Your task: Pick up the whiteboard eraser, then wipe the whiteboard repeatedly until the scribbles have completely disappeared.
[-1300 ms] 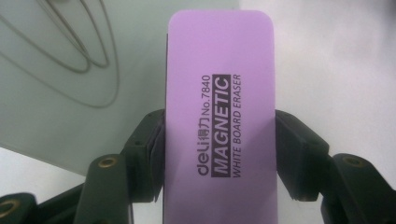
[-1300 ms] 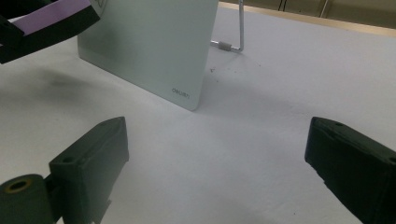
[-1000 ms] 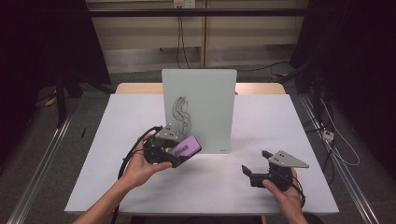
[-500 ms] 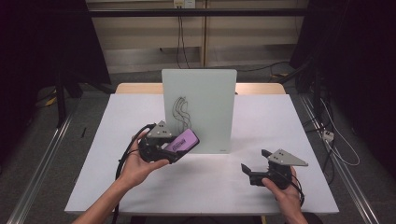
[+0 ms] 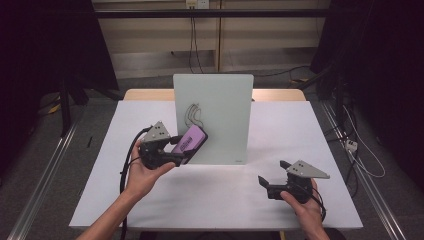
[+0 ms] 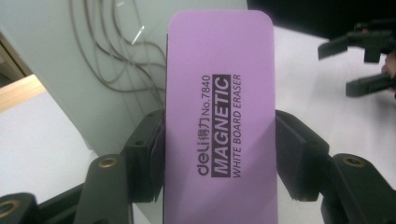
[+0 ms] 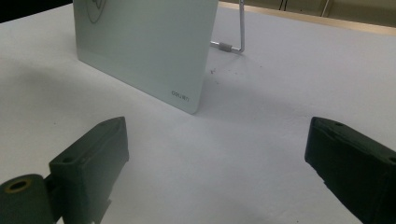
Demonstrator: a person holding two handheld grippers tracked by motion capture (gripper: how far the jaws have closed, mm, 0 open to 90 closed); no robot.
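While the left tongs (image 5: 172,152) are clamped across the sides of the purple eraser (image 6: 219,116), we only grip its lower half; the upper half sticks out free past the pads (image 6: 149,154). Push hard into the board and the eraser could pivot or slide in the grip. Cause: smooth plastic sides, narrow contact.

The eraser (image 5: 189,141) sits right at the small whiteboard (image 5: 220,107), near its lower left, just below the scribbled lines (image 5: 194,115); the high view looks like contact, but we can't tell for sure. The marks are above and to one side, so we judge the wipe needs an upward sweep.

Bigger risk: the whiteboard stands upright on a thin wire prop (image 7: 231,44) behind it. Nothing holds it. A firm wipe likely shoves it back across the table (image 5: 150,200) or tips it over.

The right tongs (image 5: 272,181) rest low on the table, jaws wide apart, nothing between them, well apart from the board's right edge. We would use them to brace the board first.

Also watch the eraser angle: it is tilted, so an edge may drag and smear rather than clean.
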